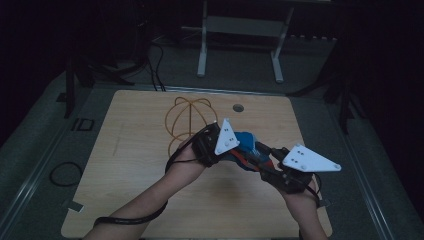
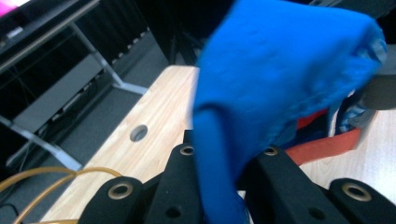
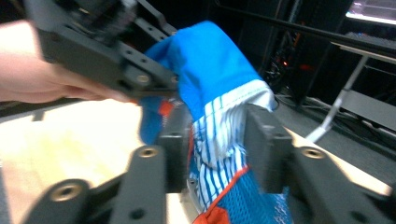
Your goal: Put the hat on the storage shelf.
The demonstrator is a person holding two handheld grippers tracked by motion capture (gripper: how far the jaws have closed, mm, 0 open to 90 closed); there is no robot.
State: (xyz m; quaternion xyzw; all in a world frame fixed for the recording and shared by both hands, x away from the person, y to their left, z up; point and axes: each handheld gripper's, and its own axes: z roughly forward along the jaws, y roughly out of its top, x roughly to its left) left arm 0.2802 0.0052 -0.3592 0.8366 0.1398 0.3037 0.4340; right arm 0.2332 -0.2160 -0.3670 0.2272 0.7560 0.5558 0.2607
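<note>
Table: one pale wooden tabletop [image 1: 150, 200] with rounded corners fills the middle of the high view, with a single round cable hole [image 1: 238, 107] near its far edge.

Desk frame: one white metal leg frame [image 1: 202, 50] stands on the dark floor beyond the table's far side.

Garment: one bright blue fabric garment with white stripes and orange trim [image 1: 246, 149] is lifted off the tabletop, right of centre and toward the near side, strung between the two grippers. Holding it from two ends looks meant to spread or fold it, judging from the stretch between them.

Cord loops: one thin orange-yellow cord coiled in loose loops [image 1: 187, 120] lies on the table just beyond the left hand, apart from the cloth.

Black cable: one black cable [image 1: 125, 217] trails from the left gripper along the forearm toward the near edge; one separate black cable ring [image 1: 65, 174] lies on the floor to the left.

Left gripper: one [image 1: 216, 146], its two black jaws clenched on a plain blue fold of the garment [image 2: 261, 93].

Right gripper: one [image 1: 262, 161], its two jaws grasping the striped white hem of the garment [image 3: 219, 130] between them.

Count: two grippers, two hands, one garment.
</note>
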